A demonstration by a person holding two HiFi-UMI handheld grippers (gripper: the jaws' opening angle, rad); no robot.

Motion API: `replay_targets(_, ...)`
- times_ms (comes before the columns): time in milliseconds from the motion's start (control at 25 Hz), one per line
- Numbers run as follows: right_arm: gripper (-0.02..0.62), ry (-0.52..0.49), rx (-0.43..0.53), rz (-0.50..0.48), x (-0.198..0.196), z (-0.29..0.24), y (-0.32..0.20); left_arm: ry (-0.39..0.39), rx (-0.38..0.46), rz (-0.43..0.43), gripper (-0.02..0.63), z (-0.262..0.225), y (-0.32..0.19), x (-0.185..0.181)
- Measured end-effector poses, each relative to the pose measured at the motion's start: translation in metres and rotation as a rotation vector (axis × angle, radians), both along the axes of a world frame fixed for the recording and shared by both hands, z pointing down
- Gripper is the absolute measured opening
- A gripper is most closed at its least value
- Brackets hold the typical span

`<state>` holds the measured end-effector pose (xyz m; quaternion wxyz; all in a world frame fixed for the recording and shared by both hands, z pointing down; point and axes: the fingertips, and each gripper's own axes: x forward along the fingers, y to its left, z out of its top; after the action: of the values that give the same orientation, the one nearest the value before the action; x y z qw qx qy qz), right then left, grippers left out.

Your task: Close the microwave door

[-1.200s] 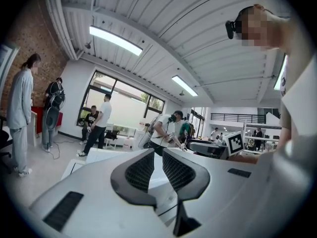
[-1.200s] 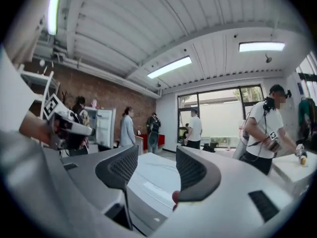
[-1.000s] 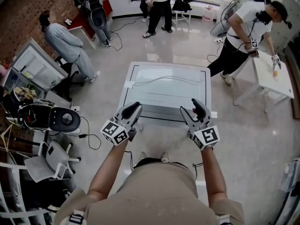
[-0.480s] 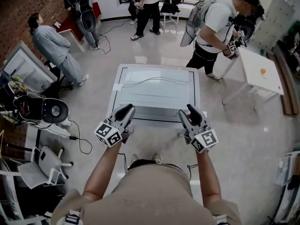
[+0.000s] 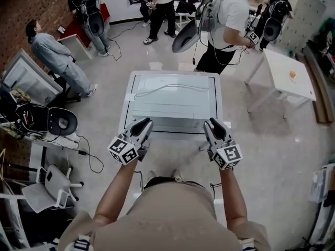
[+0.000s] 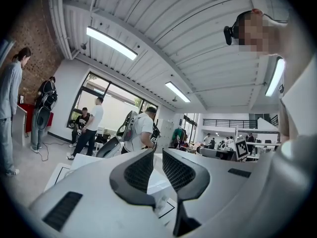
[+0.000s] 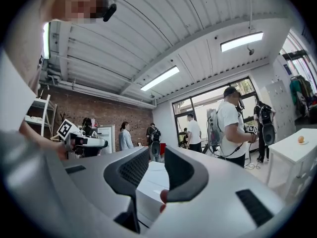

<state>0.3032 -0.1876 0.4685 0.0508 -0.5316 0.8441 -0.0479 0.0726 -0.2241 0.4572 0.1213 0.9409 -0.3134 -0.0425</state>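
Hovering near microwave (image 5: 172, 101) front: L tongs (image 5: 143, 124) narrow gap, empty; R tongs (image 5: 212, 124) just been closing, narrow, nothing between.

The microwave (image 5: 172, 101) shows only its top, its door hidden from view.

we hold the right hand-held gripper (image 7: 157, 155) level toward the white microwave (image 7: 150, 185); its jaws have just been closing, with a narrow empty gap between them. our left hand-held gripper (image 7: 84, 142) shows at left.
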Motion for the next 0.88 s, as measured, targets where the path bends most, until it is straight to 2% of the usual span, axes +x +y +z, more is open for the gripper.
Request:
replay_targets(120, 0.08, 0.003, -0.003, 0.014, 0.002, -0.002, 0.001, -0.005, -0.008, -0.003, 0.048, 0.001, 0.001, -0.001)
replay_targets(480, 0.064, 0.007, -0.004, -0.014, -0.007, -0.001, 0.006, -0.001, 0.001, -0.012, 0.048, -0.001, 0.007, -0.002)
replay_targets(880, 0.054, -0.001, 0.053, -0.012, -0.002, -0.036, 0.009, 0.014, -0.006, -0.001, 0.048, -0.007, 0.012, -0.001)
